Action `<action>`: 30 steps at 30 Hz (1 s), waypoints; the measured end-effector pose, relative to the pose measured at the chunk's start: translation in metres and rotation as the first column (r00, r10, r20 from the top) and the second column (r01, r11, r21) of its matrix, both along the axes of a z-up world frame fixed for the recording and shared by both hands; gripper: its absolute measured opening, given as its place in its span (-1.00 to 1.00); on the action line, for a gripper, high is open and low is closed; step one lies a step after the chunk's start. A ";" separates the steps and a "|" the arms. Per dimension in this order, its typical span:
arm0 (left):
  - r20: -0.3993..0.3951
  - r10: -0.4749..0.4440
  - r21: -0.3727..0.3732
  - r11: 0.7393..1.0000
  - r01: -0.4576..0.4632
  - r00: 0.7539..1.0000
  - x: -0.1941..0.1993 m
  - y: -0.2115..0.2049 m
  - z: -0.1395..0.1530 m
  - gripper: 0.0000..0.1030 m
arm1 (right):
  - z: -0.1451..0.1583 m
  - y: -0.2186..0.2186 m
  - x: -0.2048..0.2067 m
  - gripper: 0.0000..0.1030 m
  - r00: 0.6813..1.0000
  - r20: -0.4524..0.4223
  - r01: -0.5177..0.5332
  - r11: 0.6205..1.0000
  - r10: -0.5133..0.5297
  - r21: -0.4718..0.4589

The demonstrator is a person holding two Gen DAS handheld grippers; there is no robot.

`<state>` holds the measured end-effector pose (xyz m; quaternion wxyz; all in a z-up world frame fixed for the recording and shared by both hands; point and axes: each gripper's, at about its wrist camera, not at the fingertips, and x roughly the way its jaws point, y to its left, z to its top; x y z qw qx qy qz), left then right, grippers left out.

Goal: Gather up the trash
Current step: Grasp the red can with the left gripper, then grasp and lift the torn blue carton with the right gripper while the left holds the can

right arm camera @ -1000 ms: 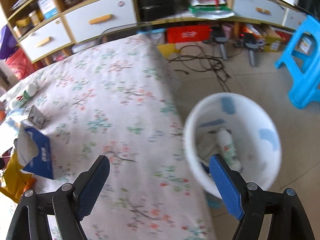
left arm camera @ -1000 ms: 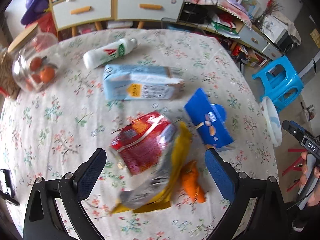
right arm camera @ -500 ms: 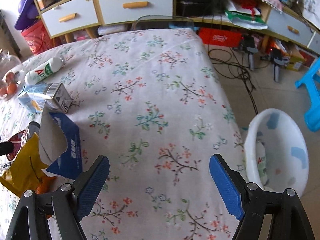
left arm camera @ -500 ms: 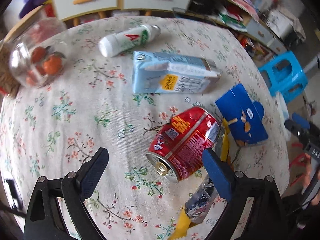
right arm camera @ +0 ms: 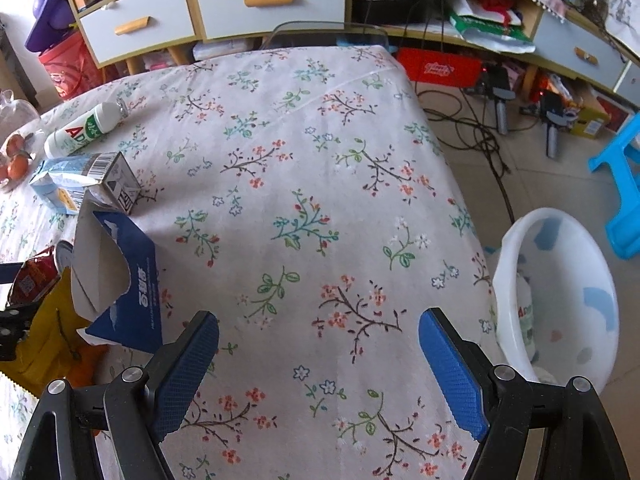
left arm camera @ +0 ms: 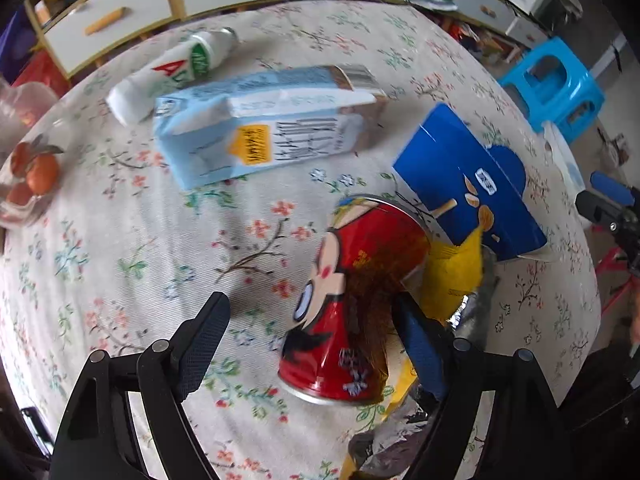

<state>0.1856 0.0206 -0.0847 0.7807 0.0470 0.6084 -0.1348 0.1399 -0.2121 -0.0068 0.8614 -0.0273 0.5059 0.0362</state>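
Note:
A red can [left arm camera: 352, 300] lies on its side on the flowered tablecloth [left arm camera: 132, 248], partly between the open jaws of my left gripper [left arm camera: 312, 320]; its right finger touches the can. Beside it are a yellow wrapper [left arm camera: 452, 276], a blue box [left arm camera: 472, 184], a light blue carton [left arm camera: 260, 136] and a white bottle [left arm camera: 168, 68]. My right gripper [right arm camera: 320, 340] is open and empty above the cloth [right arm camera: 304, 184]. The white bin [right arm camera: 560, 300] stands on the floor to its right, with a white bottle [right arm camera: 524, 316] inside.
A glass jar of oranges [left arm camera: 28, 168] sits at the table's left edge. A blue stool [left arm camera: 556, 84] stands on the floor beyond the table. Cabinets with drawers [right arm camera: 256, 4] and cables [right arm camera: 472, 132] lie behind.
My left gripper has moved down and closer to the red can, which has rolled and now lies partly between the jaws. My right gripper swung left from over the bin to over the table.

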 end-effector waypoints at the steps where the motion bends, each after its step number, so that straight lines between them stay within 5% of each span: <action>1: -0.001 -0.004 0.004 1.000 0.004 1.000 0.001 -0.003 -0.002 0.54 | 0.000 0.000 0.000 0.66 1.000 -0.001 0.000 1.000 0.000 -0.004; 2: 0.006 -0.007 0.010 1.000 0.006 1.000 0.001 -0.005 -0.002 0.43 | 0.000 0.001 -0.001 0.66 1.000 -0.001 0.000 1.000 0.000 -0.008; 4: 0.000 -0.010 -0.034 0.999 0.010 1.000 0.002 -0.006 0.001 -0.13 | 0.000 0.002 -0.002 0.66 1.000 -0.003 -0.001 1.000 0.001 -0.014; 5: -0.008 0.002 -0.056 0.998 -0.003 1.000 0.002 -0.004 0.002 -0.17 | 0.000 0.003 -0.003 0.66 1.000 -0.003 -0.002 1.000 0.002 -0.016; 30: 0.099 0.288 -0.145 0.951 -0.273 0.952 -0.038 0.101 0.041 -0.23 | -0.006 0.088 0.001 0.66 0.986 0.009 -0.166 0.973 0.167 0.160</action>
